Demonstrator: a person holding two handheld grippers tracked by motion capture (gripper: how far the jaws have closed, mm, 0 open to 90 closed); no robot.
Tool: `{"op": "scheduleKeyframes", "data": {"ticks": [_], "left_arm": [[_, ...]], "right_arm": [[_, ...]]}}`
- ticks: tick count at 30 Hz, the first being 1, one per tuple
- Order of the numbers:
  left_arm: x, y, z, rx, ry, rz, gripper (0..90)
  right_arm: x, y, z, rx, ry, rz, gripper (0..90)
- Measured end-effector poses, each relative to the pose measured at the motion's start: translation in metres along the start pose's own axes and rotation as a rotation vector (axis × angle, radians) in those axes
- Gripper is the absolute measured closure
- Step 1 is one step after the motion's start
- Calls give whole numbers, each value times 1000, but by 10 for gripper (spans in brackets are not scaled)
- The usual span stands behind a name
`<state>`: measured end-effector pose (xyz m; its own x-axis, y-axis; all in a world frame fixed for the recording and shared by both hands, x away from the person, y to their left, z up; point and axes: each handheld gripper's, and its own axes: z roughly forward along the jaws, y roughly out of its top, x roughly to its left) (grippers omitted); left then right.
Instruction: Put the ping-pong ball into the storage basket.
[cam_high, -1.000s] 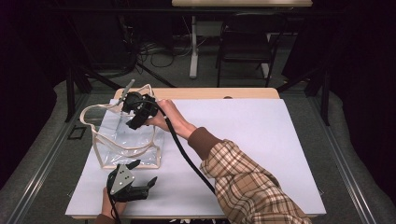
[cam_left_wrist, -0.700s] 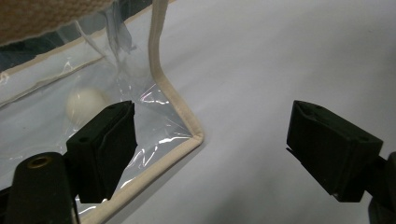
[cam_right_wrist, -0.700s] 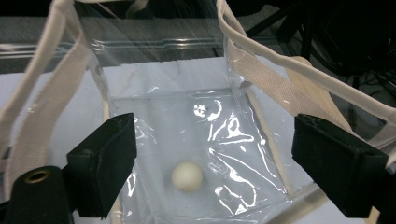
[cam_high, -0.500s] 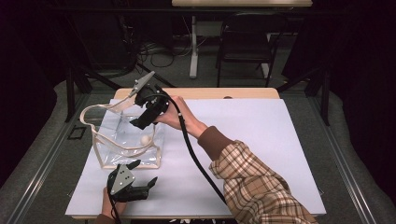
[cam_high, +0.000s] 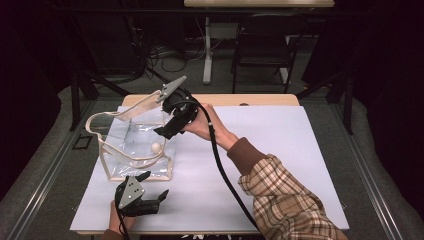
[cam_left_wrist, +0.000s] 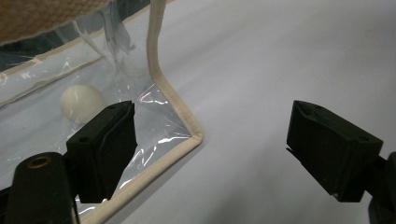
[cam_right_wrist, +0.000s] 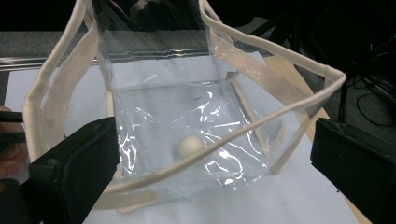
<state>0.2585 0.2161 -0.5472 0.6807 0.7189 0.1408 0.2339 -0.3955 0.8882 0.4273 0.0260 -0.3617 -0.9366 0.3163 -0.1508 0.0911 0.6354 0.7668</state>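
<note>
A clear plastic tote bag with cream trim and handles stands at the left of the white sheet. A small white ball lies on its floor, also seen through the plastic as ball and ball. My right gripper hangs above the bag's right rim and looks down into the bag. Its jaws have just been opening and stand wide with nothing between them. My left gripper rests near the table's front edge, open and empty, at the bag's near corner.
The white sheet covers most of the wooden table, with bare room to the right of the bag. The right gripper's black cable runs across the sheet to the front. A chair and cables lie beyond the far edge.
The right gripper has moved up and to the right, away from the bag's mouth, and its jaws have opened. The white ball now shows on the bag's floor. The left gripper has stayed put.
</note>
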Motion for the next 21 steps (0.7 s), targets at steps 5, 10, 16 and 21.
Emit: {"op": "scheduleKeyframes", "data": {"ticks": [5,10,16,21], "left_arm": [[0,0,0,2,-2,5,161],[0,0,0,1,-3,5,161],[0,0,1,1,-3,7,161],[0,0,0,1,-4,3,161]], "right_arm": [[-6,-11,-10,-5,-20,13,0],[-13,-24,-19,-9,-37,37,0],[-17,-39,-29,-23,-47,59,0],[-18,-52,-37,-16,-67,61,0]]}}
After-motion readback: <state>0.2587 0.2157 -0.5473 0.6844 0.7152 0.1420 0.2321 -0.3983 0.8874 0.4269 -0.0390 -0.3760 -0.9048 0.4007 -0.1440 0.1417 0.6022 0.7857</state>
